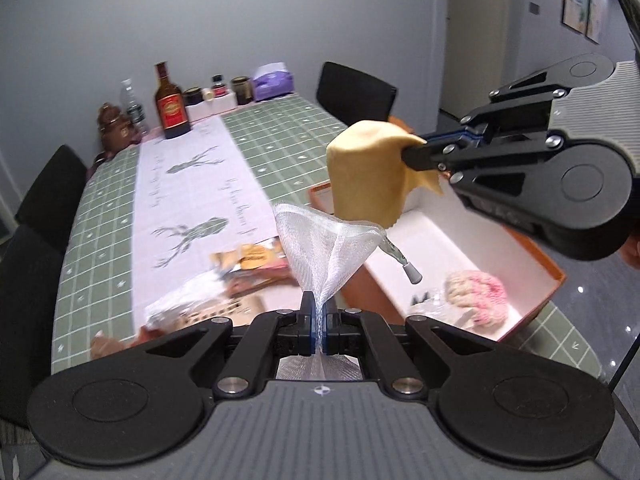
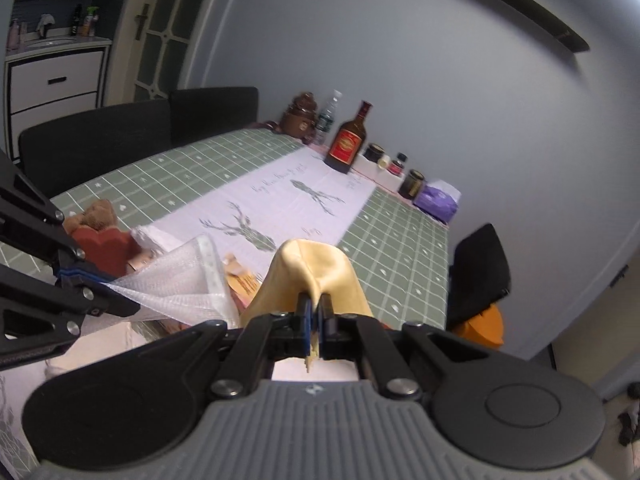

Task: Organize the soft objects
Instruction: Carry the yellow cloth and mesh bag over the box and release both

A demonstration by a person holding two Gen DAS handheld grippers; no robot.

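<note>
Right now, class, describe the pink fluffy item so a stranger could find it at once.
Find the orange box with a white inside on the green checked table. The pink-and-cream fluffy bundle lies in its near end, the only woolly, pink thing there.

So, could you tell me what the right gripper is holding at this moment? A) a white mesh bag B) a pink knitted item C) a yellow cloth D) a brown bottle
C: the right gripper is shut on the yellow cloth, while the left gripper pinches the white mesh.
</note>
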